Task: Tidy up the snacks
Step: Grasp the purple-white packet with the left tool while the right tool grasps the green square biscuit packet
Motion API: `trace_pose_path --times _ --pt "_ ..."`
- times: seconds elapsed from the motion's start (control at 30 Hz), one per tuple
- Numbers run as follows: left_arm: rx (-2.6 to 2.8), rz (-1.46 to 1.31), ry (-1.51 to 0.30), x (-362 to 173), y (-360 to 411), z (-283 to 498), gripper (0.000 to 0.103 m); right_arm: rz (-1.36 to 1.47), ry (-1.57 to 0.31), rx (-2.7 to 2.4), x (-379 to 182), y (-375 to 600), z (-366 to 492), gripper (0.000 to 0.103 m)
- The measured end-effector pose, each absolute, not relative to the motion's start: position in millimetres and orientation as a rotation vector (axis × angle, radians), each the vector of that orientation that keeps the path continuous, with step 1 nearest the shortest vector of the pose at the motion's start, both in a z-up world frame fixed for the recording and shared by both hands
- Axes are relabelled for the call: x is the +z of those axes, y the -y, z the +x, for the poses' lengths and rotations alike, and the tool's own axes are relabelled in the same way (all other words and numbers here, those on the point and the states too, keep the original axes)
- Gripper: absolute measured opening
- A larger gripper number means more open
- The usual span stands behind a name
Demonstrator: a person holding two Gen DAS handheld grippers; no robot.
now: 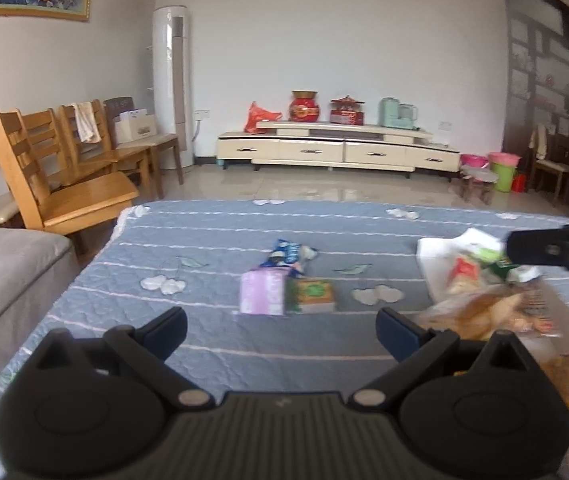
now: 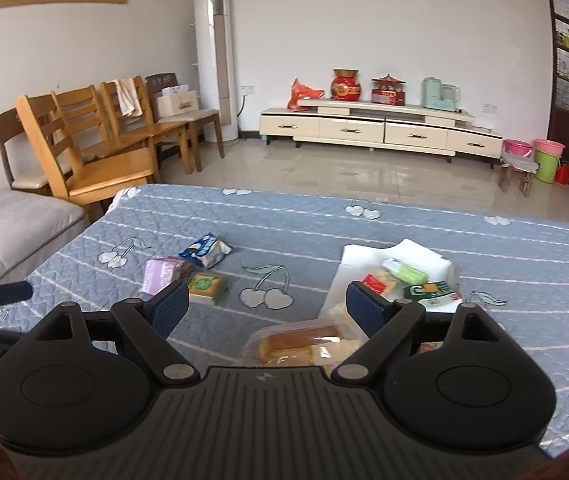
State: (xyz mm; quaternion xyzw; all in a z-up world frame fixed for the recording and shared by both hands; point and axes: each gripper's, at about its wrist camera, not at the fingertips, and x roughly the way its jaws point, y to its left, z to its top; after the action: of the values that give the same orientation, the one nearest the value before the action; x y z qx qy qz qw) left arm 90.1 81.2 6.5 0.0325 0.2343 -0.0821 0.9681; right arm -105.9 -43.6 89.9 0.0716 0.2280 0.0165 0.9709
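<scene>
Snacks on the quilt (image 2: 324, 224), both my grippers empty.
I count 3 packets at left: pink (image 2: 160, 274), blue (image 2: 206, 250), green (image 2: 206, 286). White bag (image 2: 364, 258) at right holds 3 more, bread (image 2: 300, 340) just before it. Left gripper (image 1: 282, 330) and right gripper (image 2: 266, 310) jaws wide apart.

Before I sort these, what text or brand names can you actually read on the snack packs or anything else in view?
None is legible.
Blue packet: print blurred.
Green-and-yellow pack: emblem only, too small.
Green-and-white pack: large letters, unreadable.
Red jar: gold marking, too small.
</scene>
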Motion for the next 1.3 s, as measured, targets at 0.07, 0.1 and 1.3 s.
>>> trace_pose_path --times 0.07,0.1,1.3 --pt "-0.138 0.085 -0.485 -1 -82 106 0.100 0.136 -0.467 0.040 88 42 -100 0.103" --pt "-0.126 0.092 -0.493 -4 -83 116 0.100 0.134 -0.470 0.043 87 41 -96 0.103" --pt "-0.072 -0.032 -0.587 -33 -150 136 0.046 0.162 -0.747 0.107 -13 -46 105 0.091"
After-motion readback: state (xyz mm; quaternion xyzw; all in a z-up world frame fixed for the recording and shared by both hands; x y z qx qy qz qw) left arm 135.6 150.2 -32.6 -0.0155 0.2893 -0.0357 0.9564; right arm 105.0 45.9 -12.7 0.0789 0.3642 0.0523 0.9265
